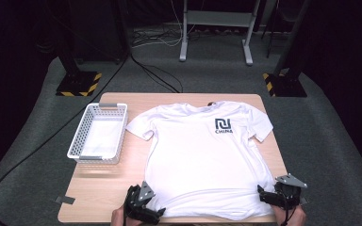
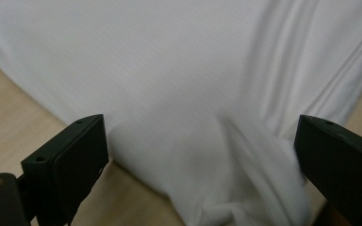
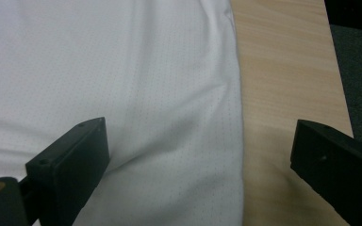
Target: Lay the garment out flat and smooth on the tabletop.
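Left gripper [image 1: 156,213] and right gripper [image 1: 263,194], jaws apart, straddled hem corners of flat white cotton T-shirt [image 1: 202,155] on wooden table [image 1: 99,186].

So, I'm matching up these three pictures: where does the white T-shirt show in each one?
High view: the T-shirt lies flat mid-table, hem toward the person.
Left gripper view: its bunched hem corner sits between the open tongs.
Right gripper view: its side edge runs up between the open tongs.
Shared landmark: the wooden table, bare beside the shirt.

Black left gripper [image 1: 156,210], black right gripper [image 1: 262,193], grey three-cornered plates
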The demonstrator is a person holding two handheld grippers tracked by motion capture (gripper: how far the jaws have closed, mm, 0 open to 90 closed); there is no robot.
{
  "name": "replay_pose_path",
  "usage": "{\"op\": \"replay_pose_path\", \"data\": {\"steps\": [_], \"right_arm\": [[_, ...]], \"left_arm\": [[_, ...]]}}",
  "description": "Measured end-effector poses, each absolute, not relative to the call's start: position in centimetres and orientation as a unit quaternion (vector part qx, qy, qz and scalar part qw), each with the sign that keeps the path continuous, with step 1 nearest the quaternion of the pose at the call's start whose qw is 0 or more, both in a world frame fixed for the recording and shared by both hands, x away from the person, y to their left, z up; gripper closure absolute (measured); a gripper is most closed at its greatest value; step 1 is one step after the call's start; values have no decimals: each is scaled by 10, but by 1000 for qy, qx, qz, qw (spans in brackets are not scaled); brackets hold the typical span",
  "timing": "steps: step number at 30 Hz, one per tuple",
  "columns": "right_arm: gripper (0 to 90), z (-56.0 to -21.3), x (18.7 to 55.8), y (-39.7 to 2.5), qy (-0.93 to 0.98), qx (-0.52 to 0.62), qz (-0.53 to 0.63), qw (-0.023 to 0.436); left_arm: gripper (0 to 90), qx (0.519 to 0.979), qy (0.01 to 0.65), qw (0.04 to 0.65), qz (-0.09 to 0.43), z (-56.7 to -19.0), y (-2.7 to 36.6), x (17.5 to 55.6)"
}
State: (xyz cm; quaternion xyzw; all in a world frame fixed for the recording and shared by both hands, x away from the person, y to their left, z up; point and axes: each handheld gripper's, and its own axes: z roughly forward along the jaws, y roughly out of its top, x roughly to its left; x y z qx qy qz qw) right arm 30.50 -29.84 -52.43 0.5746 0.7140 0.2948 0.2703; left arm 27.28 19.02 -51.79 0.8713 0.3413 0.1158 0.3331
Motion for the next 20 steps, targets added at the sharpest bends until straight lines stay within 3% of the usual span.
{"op": "replay_pose_path", "data": {"steps": [5,8,13,16,20], "right_arm": [[43,-522,286,-313,726,567,286,263],[42,-522,279,-325,724,574,285,256],[41,-514,286,-329,710,573,317,258],[36,-510,298,-322,716,561,323,260],[35,-511,317,-319,719,555,335,252]], "left_arm": [[32,882,318,334,100,-521,211,252],[20,866,330,356,121,-517,224,246],[2,823,376,394,164,-511,239,267],[2,814,365,429,140,-509,246,283],[2,814,367,423,154,-509,252,291]]}}
